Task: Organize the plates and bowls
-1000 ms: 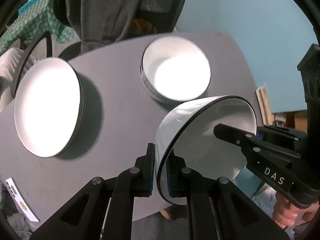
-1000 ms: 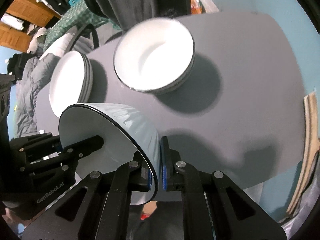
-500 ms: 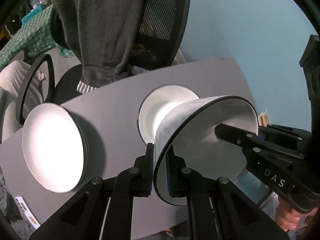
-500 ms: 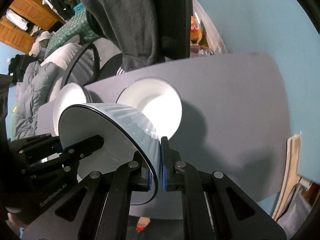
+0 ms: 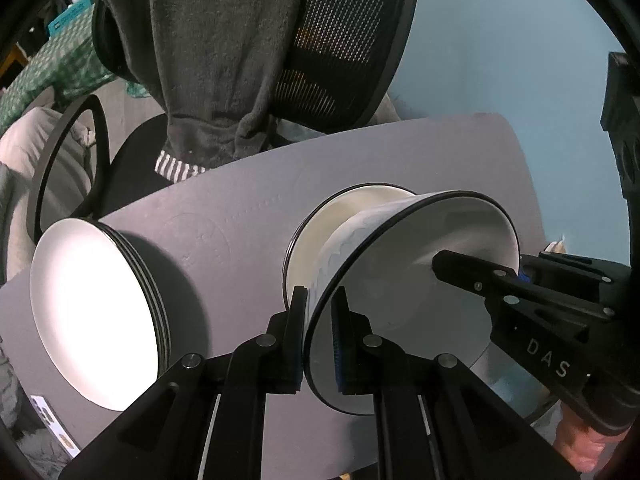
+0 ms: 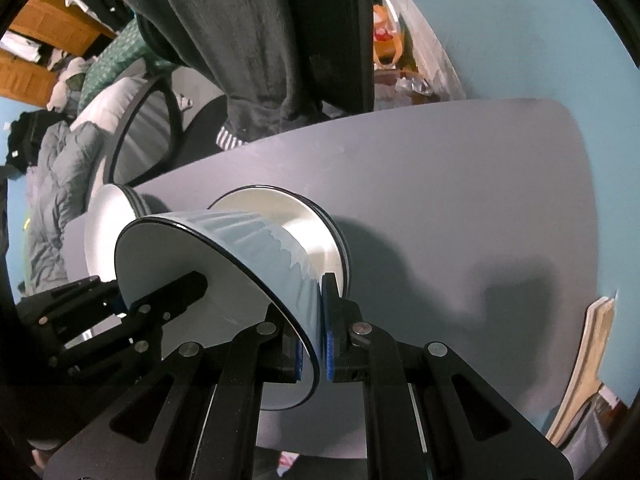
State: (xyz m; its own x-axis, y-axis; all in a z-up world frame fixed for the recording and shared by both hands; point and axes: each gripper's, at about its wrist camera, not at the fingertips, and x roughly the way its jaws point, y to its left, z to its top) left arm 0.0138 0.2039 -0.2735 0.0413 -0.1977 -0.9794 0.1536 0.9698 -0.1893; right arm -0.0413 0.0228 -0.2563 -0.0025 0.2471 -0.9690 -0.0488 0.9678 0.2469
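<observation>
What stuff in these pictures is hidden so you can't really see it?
- Stacked bowl: near half hidden in both wrist views by the held bowl.
- Plate stack: mostly covered in the right wrist view by the held bowl.
- White card: cut off by the left wrist view's edge; print too small.
- Chair back: partly draped by the grey sweater.

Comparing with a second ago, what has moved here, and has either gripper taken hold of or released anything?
The carried bowl has travelled over the grey table toward the stack of bowls and now overlaps it in both views. Nothing was grabbed or released: the left gripper and right gripper stay clamped on opposite sides of its rim. The stack of plates stayed put.
</observation>
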